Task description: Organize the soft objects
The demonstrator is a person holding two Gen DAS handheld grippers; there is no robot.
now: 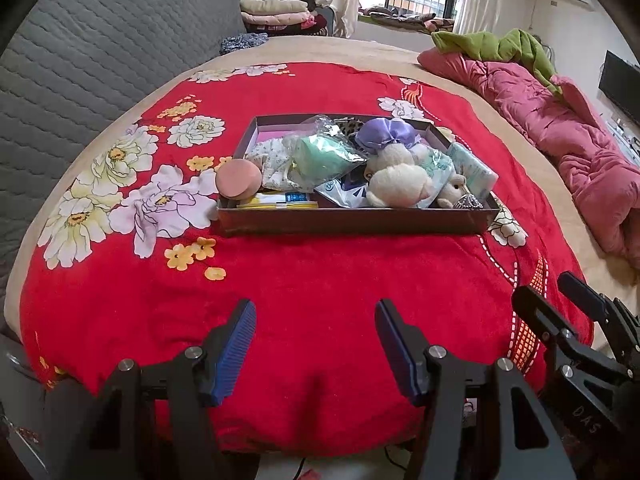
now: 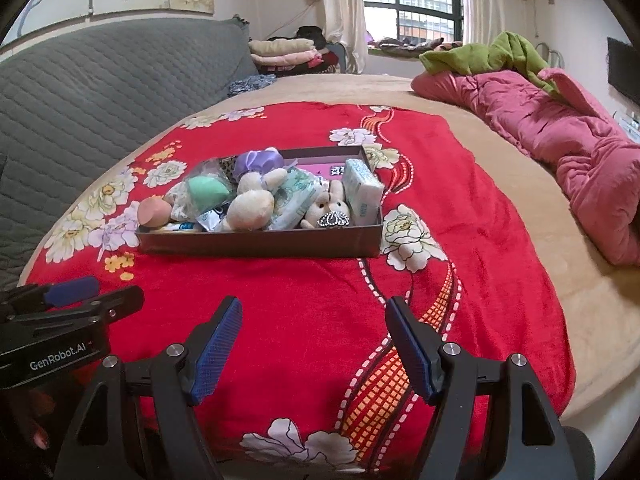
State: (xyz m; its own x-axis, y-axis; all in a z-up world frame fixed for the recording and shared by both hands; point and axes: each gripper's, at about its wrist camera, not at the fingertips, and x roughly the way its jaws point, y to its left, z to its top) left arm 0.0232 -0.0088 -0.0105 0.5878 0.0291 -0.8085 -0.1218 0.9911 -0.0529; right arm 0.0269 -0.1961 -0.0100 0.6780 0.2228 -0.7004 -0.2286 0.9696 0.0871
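Observation:
A shallow dark box (image 1: 352, 222) (image 2: 260, 244) sits on the red floral blanket, filled with soft things: a cream plush toy (image 1: 400, 184) (image 2: 250, 204), a purple satin piece (image 1: 386, 132) (image 2: 256, 160), a green item in a clear bag (image 1: 324, 152) (image 2: 208, 190), a pink round sponge (image 1: 238, 178) (image 2: 154, 212) at the left corner, and tissue packs (image 1: 474, 168) (image 2: 362, 190) at the right. My left gripper (image 1: 316, 320) is open and empty, well short of the box. My right gripper (image 2: 314, 316) is open and empty too, beside the left.
The red blanket (image 1: 320, 272) lies on a beige bed. A grey quilted headboard (image 1: 80, 60) is at the left. A pink quilt (image 1: 560, 128) with a green cloth (image 1: 500, 46) lies along the right. Folded clothes (image 1: 276, 12) are stacked by the window.

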